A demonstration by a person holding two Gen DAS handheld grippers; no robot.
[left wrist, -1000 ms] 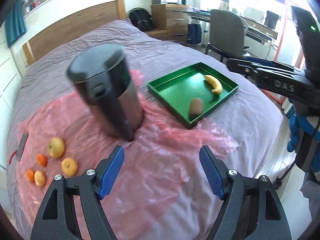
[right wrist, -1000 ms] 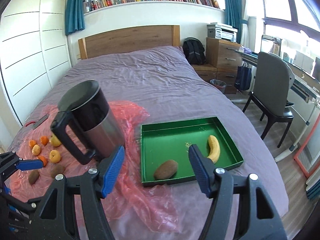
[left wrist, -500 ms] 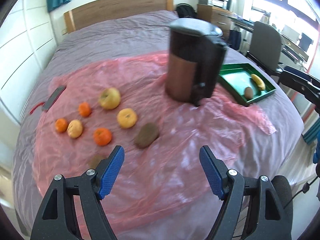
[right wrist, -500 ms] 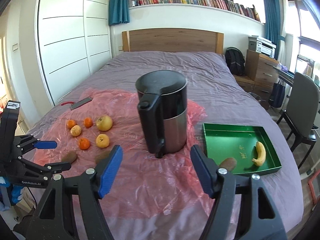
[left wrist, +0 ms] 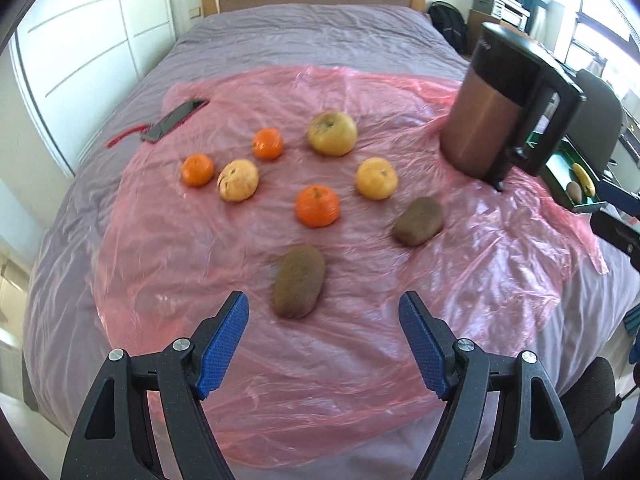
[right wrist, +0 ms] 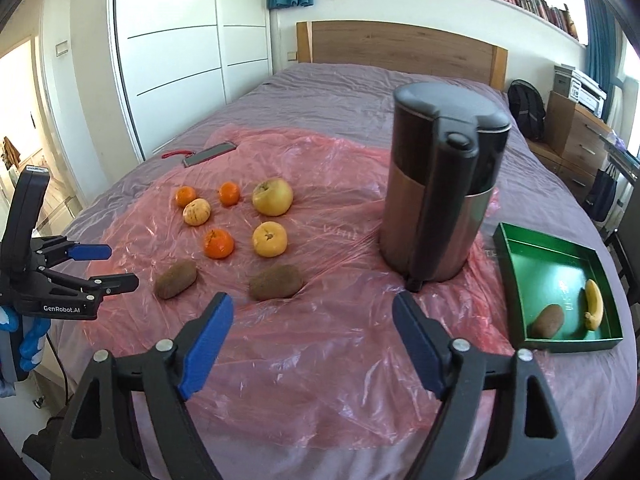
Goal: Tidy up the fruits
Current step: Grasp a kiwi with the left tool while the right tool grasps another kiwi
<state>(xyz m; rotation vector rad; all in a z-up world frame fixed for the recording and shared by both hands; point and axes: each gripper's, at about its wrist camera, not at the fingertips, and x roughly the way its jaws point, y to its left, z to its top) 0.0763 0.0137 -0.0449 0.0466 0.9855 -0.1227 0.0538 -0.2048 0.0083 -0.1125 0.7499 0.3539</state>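
Note:
Several fruits lie on a pink plastic sheet [left wrist: 360, 360] on the bed: two kiwis [left wrist: 299, 287] [left wrist: 417, 221], three oranges, such as the nearest orange [left wrist: 317, 205], and yellow apples [left wrist: 332, 133]. My left gripper [left wrist: 323, 314] is open and empty, just short of the near kiwi, which also shows in the right wrist view [right wrist: 176, 279]. My right gripper [right wrist: 312, 314] is open and empty, near the other kiwi [right wrist: 276, 282]. The green tray [right wrist: 516, 280] at right holds a kiwi [right wrist: 548, 321] and a banana [right wrist: 593, 309].
A tall black and copper kettle [right wrist: 440, 200] stands on the sheet between the fruits and the tray. A phone [left wrist: 174, 120] lies at the sheet's far left edge. The bed's front edge is close below both grippers. A wardrobe [right wrist: 172, 40] is on the left.
Both grippers have swung left, away from the tray and toward the loose fruits. The left gripper has come close to the near kiwi. Both stay open.

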